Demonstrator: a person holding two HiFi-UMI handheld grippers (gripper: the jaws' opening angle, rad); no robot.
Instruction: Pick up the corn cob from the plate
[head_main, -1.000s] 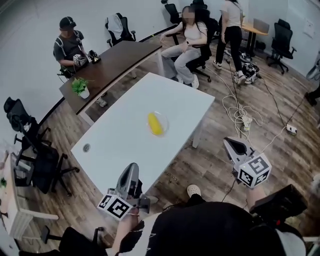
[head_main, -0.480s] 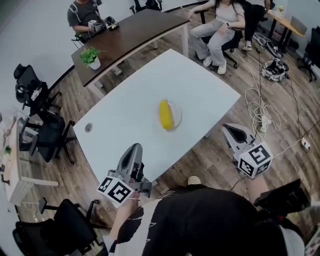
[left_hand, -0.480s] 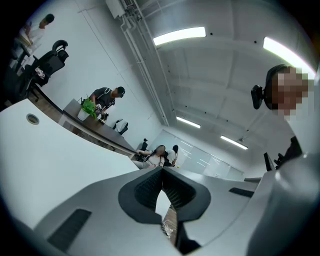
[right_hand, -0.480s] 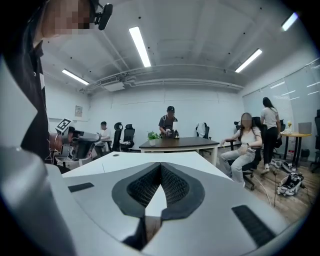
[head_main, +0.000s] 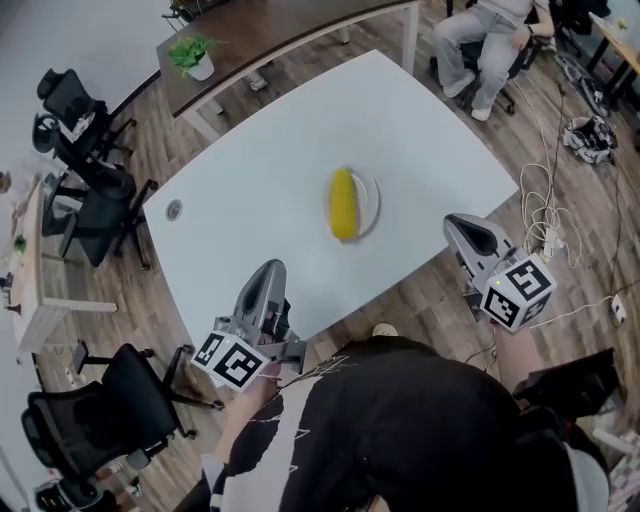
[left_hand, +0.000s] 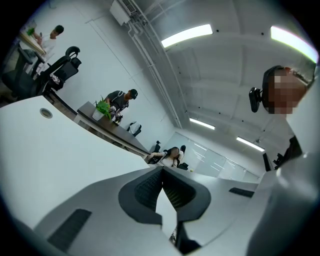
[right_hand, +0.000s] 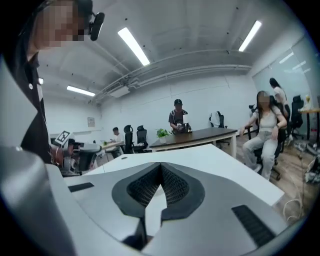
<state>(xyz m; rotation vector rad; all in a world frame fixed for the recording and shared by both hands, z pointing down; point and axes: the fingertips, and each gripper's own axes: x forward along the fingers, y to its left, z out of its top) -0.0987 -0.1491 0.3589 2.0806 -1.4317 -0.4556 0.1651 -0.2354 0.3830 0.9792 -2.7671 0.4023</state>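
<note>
The yellow corn cob (head_main: 342, 203) lies on a small clear plate (head_main: 370, 203) near the middle of the white table (head_main: 260, 180). My left gripper (head_main: 270, 268) reaches over the table's near edge, a good way short of the plate. Its jaws are shut and empty in the left gripper view (left_hand: 161, 168). My right gripper (head_main: 456, 224) hangs just off the table's right edge, level with the plate. It is also shut with nothing between the pads (right_hand: 161, 165). Neither gripper view shows the cob.
A dark wooden desk (head_main: 290, 25) with a potted plant (head_main: 195, 50) stands beyond the table. Office chairs (head_main: 95, 190) crowd the left side, another (head_main: 100, 420) sits at bottom left. A seated person (head_main: 490, 30) and floor cables (head_main: 545, 215) are on the right.
Both grippers have closed in on the table. The left tip now overlaps its near edge and the right sits beside its right edge. Both jaws stayed shut.
</note>
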